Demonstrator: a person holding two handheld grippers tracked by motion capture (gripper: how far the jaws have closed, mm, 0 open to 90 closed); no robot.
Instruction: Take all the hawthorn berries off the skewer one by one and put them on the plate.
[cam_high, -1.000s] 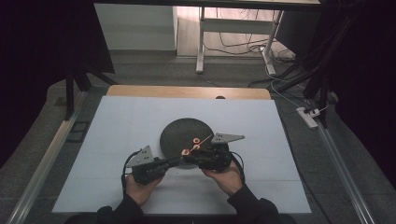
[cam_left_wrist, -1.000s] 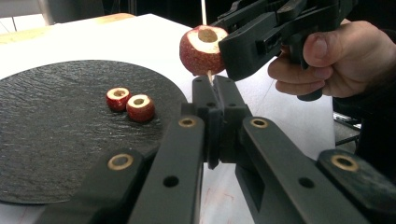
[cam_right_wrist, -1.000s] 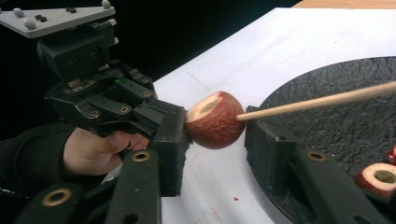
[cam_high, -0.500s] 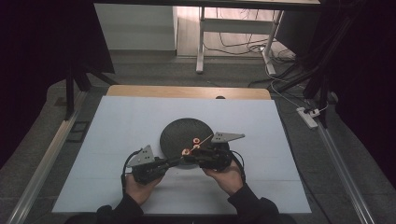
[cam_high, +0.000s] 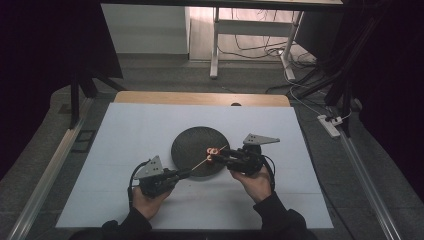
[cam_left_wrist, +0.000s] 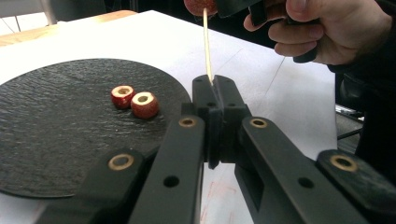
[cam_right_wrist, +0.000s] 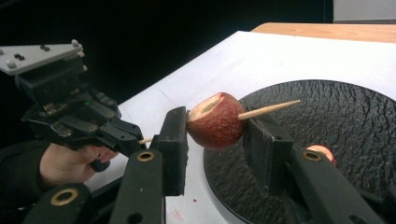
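A thin wooden skewer (cam_left_wrist: 207, 46) rises from my left gripper (cam_left_wrist: 215, 86), whose jaws are shut on its lower end. A red cored fruit piece (cam_right_wrist: 215, 120) is threaded on the skewer, and the pointed tip (cam_right_wrist: 271, 108) sticks out past it. My right gripper (cam_right_wrist: 212, 135) is shut on that piece, one pad on each side. Seen from above, the left gripper (cam_high: 186, 173) is at the plate's near edge, while the right gripper (cam_high: 216, 156) hovers over the plate's right part. Two more red cored pieces (cam_left_wrist: 123, 95) (cam_left_wrist: 144, 104) lie side by side on the round black plate (cam_left_wrist: 56, 130).
The black plate (cam_high: 192, 142) sits mid-table on a white sheet (cam_high: 125, 130). A bare wooden strip (cam_high: 200, 98) runs along the table's far edge. Metal rails (cam_high: 45, 175) flank the table, and a power strip (cam_high: 330, 126) lies on the floor to the right.
My right gripper, still shut on the fruit piece, has shifted right and slightly up the picture, away from the left gripper. The left gripper has stayed put with the skewer.
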